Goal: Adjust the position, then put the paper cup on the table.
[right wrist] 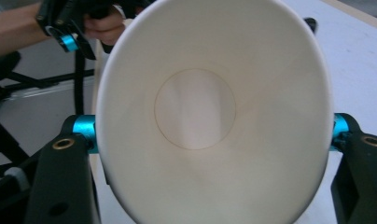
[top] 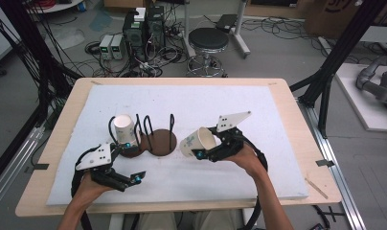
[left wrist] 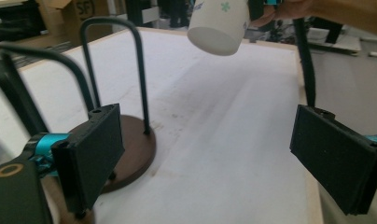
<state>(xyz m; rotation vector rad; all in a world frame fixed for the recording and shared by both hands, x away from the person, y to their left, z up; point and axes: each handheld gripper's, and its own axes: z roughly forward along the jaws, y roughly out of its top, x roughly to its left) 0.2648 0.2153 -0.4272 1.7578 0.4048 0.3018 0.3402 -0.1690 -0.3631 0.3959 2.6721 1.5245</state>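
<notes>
So the right gripper is clamped on a paper cup, holding it tipped on its side in the air just to the right of the rack, with the mouth facing back toward the person. In the right gripper view you look straight down into the cup, and its rim is squashed into an oval between the jaws. The left gripper has its jaws wide apart with nothing between them, sitting low over the white mat on the bench, just in front of the rack's brown base. A second cup is already sitting upside down over one of the rack's wire loops on the left side.

What could go wrong from here, as I see it:
- the grip is already deforming the held cup, so any harder squeeze could crease it or make it pop out sideways
- the rack looks light and nobody is steadying it; if the cup rim catches a loop on the way down it could tip or slide the whole thing, and maybe shake off the cup that's already on it
- the cup needs turning mouth-down before it goes over a loop, and doing that close to the loops risks clipping them
- the open left gripper is right by the base, so a careless move there could nudge it
</notes>
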